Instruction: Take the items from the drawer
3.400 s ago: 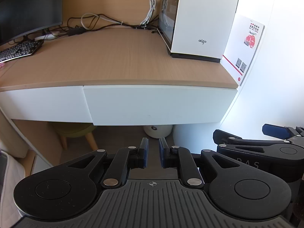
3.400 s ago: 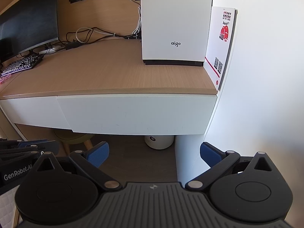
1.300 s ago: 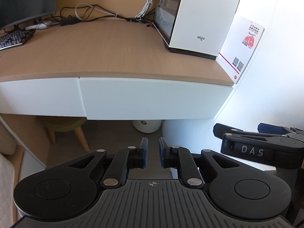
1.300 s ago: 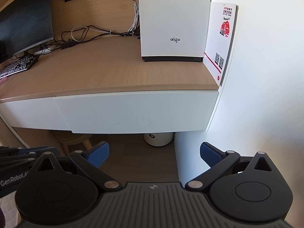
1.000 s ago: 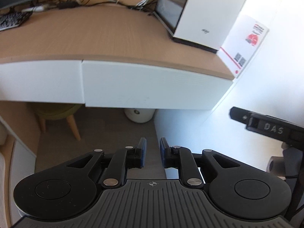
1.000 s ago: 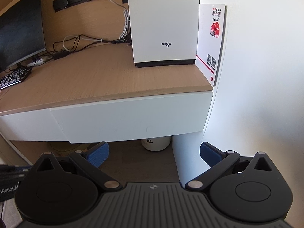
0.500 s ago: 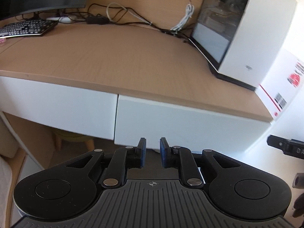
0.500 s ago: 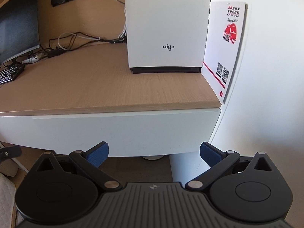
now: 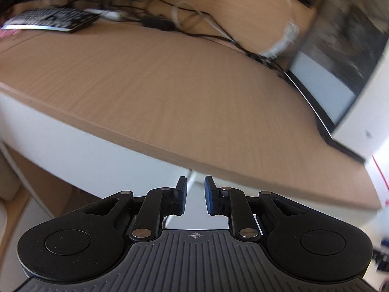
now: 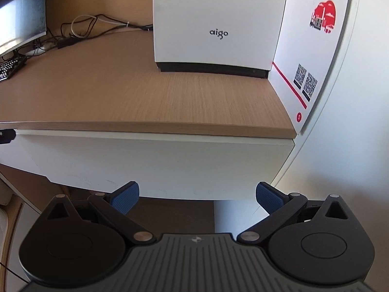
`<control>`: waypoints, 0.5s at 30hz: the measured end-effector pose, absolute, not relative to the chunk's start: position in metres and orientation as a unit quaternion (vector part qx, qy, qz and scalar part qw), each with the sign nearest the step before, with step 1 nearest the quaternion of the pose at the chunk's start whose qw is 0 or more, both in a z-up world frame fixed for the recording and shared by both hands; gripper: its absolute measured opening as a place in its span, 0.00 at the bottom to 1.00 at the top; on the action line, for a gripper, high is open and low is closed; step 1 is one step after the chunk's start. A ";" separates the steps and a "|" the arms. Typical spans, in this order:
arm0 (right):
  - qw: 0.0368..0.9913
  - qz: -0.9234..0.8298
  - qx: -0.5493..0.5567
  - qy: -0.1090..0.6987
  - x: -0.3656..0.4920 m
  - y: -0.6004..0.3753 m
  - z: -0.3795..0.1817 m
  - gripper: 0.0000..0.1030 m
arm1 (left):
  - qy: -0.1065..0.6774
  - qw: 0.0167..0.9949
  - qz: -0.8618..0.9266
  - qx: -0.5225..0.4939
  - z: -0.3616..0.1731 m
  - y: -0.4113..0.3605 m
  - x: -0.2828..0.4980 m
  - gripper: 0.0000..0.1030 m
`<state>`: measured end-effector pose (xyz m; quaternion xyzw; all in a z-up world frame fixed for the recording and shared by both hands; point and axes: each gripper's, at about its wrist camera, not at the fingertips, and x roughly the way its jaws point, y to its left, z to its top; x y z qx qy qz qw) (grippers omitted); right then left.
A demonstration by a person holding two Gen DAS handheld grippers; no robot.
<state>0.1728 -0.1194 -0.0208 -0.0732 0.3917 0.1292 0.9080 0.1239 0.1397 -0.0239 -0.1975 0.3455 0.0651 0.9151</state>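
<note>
Left wrist view, blurred: left tongs (image 9: 195,198) nearly pressed together, a narrow gap between the blue pads, holding nothing. They sit just below the wooden tabletop (image 9: 170,92) edge, at the seam beside the white drawer (image 9: 85,146) front. Keyboard (image 9: 48,20) and cables (image 9: 194,24) at the far side of the tabletop; computer case (image 9: 352,60) on its right end.

Right wrist view: right tongs (image 10: 197,196) spread wide, empty, just in front of the drawer (image 10: 158,163) front's lower edge. Drawer closed under the tabletop (image 10: 145,92). White computer case (image 10: 216,19) stands on the tabletop; a printed card (image 10: 313,48) leans beside it against the wall.
</note>
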 end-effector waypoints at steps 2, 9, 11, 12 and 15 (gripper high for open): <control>0.904 0.124 -0.069 0.404 0.178 -0.121 -0.026 1.00 | 0.337 0.914 0.068 -0.215 -0.026 0.147 0.125 0.16; 0.899 0.121 -0.066 0.414 0.186 -0.119 -0.030 1.00 | 0.343 0.914 0.037 -0.215 -0.031 0.154 0.131 0.17; 0.900 0.123 -0.070 0.411 0.187 -0.117 -0.028 1.00 | 0.343 0.913 0.028 -0.219 -0.032 0.156 0.130 0.17; 0.900 0.124 -0.071 0.411 0.187 -0.116 -0.028 1.00 | 0.345 0.912 0.022 -0.220 -0.032 0.157 0.130 0.17; 0.898 0.129 -0.074 0.413 0.188 -0.112 -0.029 1.00 | 0.357 0.907 0.002 -0.225 -0.035 0.154 0.134 0.26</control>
